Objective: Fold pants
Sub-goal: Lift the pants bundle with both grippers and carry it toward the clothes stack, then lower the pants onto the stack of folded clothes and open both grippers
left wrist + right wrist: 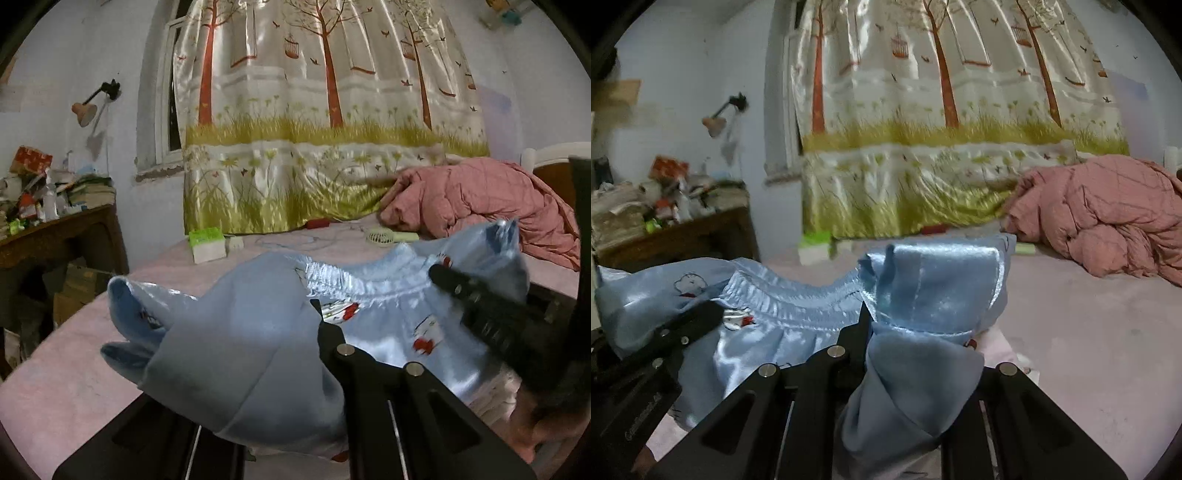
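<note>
Both jaws closed on cloth: left gripper (314, 314) and right gripper (866, 325) each pinch a bunch of the blue satin pants (388, 306), held up w/ waistband strung between them over the pink bed (1089, 350). Risk, imo: satin is slick, so it could slide out of either pinch; uneven bunches would skew the fold.

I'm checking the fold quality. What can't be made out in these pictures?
- Pants legs: both views, bunched cloth and the frame's bottom edge hide them.
- Left gripper fingertips: left view, cloth drapes over them.
- Right gripper: right view, likewise covered.
- Desk clutter: blurred, small.
</note>
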`<state>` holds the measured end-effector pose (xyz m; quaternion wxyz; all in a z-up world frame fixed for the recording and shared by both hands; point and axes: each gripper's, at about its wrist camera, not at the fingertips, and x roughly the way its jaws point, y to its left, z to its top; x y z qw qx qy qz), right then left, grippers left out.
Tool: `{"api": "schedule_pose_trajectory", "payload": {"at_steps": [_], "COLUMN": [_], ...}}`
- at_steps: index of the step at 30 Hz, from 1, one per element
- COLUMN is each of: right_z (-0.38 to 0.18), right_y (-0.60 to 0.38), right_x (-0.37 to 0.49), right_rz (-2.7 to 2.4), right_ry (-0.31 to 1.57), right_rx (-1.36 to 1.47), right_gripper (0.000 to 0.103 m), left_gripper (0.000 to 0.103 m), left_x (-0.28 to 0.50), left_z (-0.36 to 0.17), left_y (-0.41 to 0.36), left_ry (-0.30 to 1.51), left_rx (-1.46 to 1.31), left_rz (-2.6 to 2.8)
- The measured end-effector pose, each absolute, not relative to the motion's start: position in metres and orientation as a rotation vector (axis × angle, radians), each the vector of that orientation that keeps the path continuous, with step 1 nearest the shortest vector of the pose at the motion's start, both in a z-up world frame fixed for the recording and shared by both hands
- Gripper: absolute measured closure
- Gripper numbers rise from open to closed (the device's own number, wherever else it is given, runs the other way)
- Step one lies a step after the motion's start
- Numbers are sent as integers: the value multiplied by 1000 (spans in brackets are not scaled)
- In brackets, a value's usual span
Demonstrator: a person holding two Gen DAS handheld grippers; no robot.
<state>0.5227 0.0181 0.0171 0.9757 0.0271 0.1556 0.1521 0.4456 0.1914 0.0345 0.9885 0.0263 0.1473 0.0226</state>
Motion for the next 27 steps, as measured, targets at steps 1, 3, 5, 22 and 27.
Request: {"api": "schedule_pose_trajectory", "payload": {"at_steps": [1,3,5,22,27], "right_z": [15,15,21,-18,-17], "right_y": [14,4,-1,10,4], "right_x": [526,530,526,556,556], "right_rz": [310,331,339,305,295], "right_ry": [314,309,286,411,418], "right_rx": [73,119,126,41,57], "right_gripper": [90,90,90,83,73], "left_gripper": [94,93,92,75,48], "left_x": [444,440,440,489,480], "left_z": [33,39,50,0,7], "left_y": [192,192,191,217,214], "left_ry": [284,236,188,406,391], "left_rx": [48,37,17,-52,5], "left_rz": [42,38,53,90,142]}}
